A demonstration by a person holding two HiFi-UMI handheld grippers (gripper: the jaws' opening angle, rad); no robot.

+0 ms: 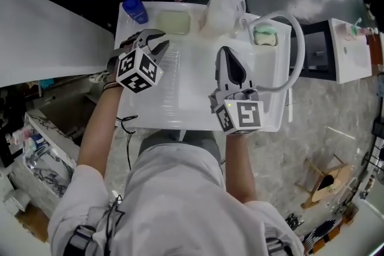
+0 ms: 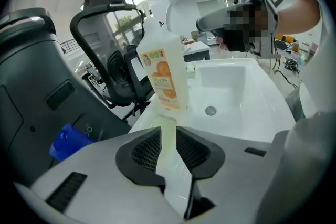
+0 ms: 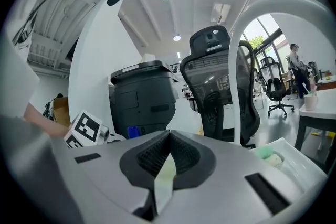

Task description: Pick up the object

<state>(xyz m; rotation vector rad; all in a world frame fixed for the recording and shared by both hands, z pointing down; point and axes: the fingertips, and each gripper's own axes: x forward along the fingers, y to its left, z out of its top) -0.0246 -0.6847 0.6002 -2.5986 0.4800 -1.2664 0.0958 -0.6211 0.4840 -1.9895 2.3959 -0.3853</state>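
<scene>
Nothing is lifted yet: our left claw (image 1: 157,42) is open only a crack and empty, aimed at the pale yellow block (image 1: 174,22), likely the target, on the sink (image 1: 180,120) far edge near the bottle (image 2: 164,73); right claw (image 3: 168,139) is closed and empty.

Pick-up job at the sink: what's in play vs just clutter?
Job, likely: left claw, open, aimed at pale yellow rectangular bar; translucent plastic bottle with orange label beyond it.
Lying about: blue plastic container, pale green rounded lump, white curved faucet, shut right claw.
</scene>
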